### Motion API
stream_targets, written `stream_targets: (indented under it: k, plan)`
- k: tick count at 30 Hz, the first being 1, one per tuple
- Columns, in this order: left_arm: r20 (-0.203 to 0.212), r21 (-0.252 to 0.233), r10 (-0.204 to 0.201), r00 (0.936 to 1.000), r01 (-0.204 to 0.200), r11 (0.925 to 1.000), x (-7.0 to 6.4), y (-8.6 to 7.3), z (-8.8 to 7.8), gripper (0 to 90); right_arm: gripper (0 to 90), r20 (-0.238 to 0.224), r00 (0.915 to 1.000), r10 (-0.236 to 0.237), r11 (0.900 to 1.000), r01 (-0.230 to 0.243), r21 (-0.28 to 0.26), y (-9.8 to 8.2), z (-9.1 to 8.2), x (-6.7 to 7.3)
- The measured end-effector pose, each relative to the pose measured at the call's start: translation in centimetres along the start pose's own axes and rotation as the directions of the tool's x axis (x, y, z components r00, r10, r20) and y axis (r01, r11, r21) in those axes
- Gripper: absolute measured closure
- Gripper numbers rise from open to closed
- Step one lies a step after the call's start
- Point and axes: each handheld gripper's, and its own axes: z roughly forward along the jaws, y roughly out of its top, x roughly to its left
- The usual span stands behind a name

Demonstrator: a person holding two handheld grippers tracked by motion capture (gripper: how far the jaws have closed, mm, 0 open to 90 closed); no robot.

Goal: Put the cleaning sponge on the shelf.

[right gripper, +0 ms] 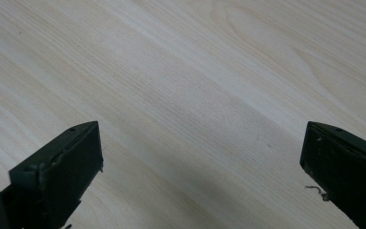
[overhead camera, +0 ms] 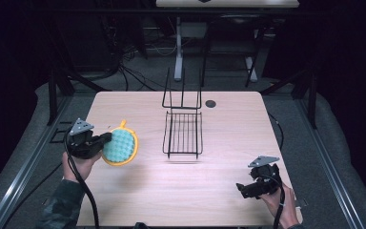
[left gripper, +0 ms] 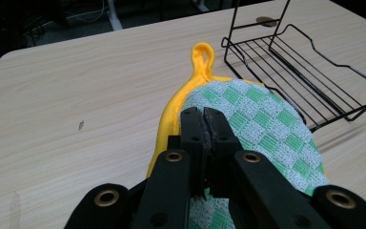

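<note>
A round pot holder with a green-checked face, yellow rim and yellow hanging loop is held over the left side of the table. My left gripper is shut on its near edge; in the left gripper view the jaws pinch the pot holder and the loop points away. A black wire rack stands at the table's middle, also seen as the rack beyond the pot holder. My right gripper is near the front right, open, jaws wide apart over bare wood.
The wooden table has a small dark round spot behind the rack. A second table's legs and cables stand on the floor beyond the far edge. Cables trail from both grippers toward the front.
</note>
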Motion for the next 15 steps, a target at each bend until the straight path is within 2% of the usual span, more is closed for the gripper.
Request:
stream_targets:
  k: [1, 6, 13, 15]
  plan:
    - [0.009, -0.009, -0.014, 0.9999, 0.014, 0.9999, -0.1, 0.1, 0.1, 88.1, 0.0, -0.001, 1.0000, -0.003, 1.000, 0.003, 0.000, 0.0, 0.0, 0.0]
    - [0.016, -0.019, -0.011, 0.9998, 0.012, 0.9998, -0.5, 0.5, -0.1, 88.1, 0.0, 0.005, 0.9999, -0.014, 1.000, 0.014, 0.004, 0.1, 0.0, 0.1]
    - [0.039, -0.029, -0.010, 0.9992, 0.011, 0.9995, -1.1, 0.9, 0.3, 88.1, 0.0, 0.009, 0.9999, -0.007, 1.000, 0.007, 0.006, 0.1, 0.2, 0.0]
    - [0.056, -0.038, -0.025, 0.9981, 0.027, 0.9989, -1.0, 1.2, 0.4, 88.2, 0.0, 0.013, 0.9999, -0.006, 1.000, 0.006, 0.002, 0.2, 0.1, 0.1]
